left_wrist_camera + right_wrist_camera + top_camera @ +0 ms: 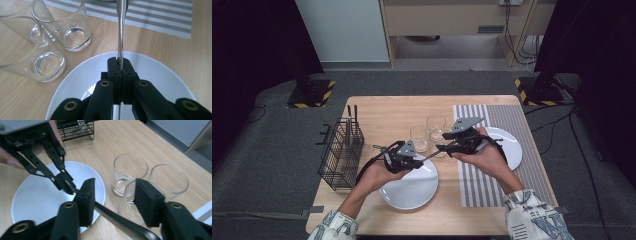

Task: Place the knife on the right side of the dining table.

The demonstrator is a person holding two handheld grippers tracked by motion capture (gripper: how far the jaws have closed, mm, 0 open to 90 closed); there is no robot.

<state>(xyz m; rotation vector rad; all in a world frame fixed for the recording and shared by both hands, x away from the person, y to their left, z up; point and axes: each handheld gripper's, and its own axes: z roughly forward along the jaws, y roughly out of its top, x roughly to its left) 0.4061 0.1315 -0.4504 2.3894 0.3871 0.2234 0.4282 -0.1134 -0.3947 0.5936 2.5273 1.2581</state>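
Glasses (427, 134), three in the right gripper view, crowd just beyond the white plate (409, 192), above which the left gripper (412, 161) clamps a metal utensil (120, 30); the right gripper (443, 147) spreads wide around its handle. Wire basket (341, 155) stands left.

a slim metal utensil (121, 32), perhaps a knife, is held level above the white plate (160, 72).

**Handle sitting between my open jaws**

My right gripper (113, 203) is spread wide, with a metal utensil handle (120, 221) against the left pad. Past that pad the left gripper (65, 184) pinches its far end over a white plate (30, 192). Three glasses (130, 173) stand beyond my right pad.
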